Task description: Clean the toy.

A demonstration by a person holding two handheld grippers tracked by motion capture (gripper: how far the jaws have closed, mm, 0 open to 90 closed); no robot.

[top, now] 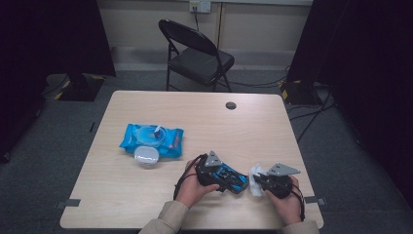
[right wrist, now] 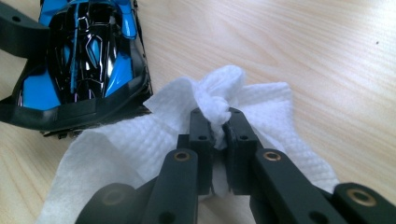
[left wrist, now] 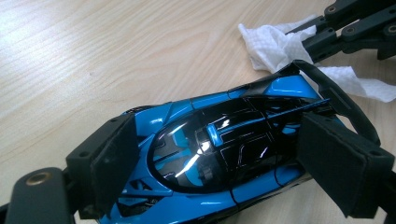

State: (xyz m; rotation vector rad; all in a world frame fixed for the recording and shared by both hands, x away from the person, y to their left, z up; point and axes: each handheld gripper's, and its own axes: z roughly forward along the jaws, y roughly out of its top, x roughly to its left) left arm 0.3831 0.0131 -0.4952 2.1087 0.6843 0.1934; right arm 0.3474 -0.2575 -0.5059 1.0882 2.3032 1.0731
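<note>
A blue and black toy car [top: 231,177] [left wrist: 219,149] [right wrist: 81,51] lies near the table's front edge, with my left gripper [top: 225,181] [left wrist: 233,168] shut on its two sides. My right gripper [top: 257,182] [right wrist: 218,126] is shut on a bunched white wipe [top: 255,178] [right wrist: 205,116] [left wrist: 280,49], just right of the car. The wipe spreads under the jaws and touches the car's tail end in the right gripper view.
A blue pack of wet wipes [top: 152,138] with its round lid [top: 146,156] flipped open lies left of centre on the wooden table [top: 204,122]. A folding chair [top: 195,53] stands behind the table. A cable hole [top: 231,105] sits near the far edge.
</note>
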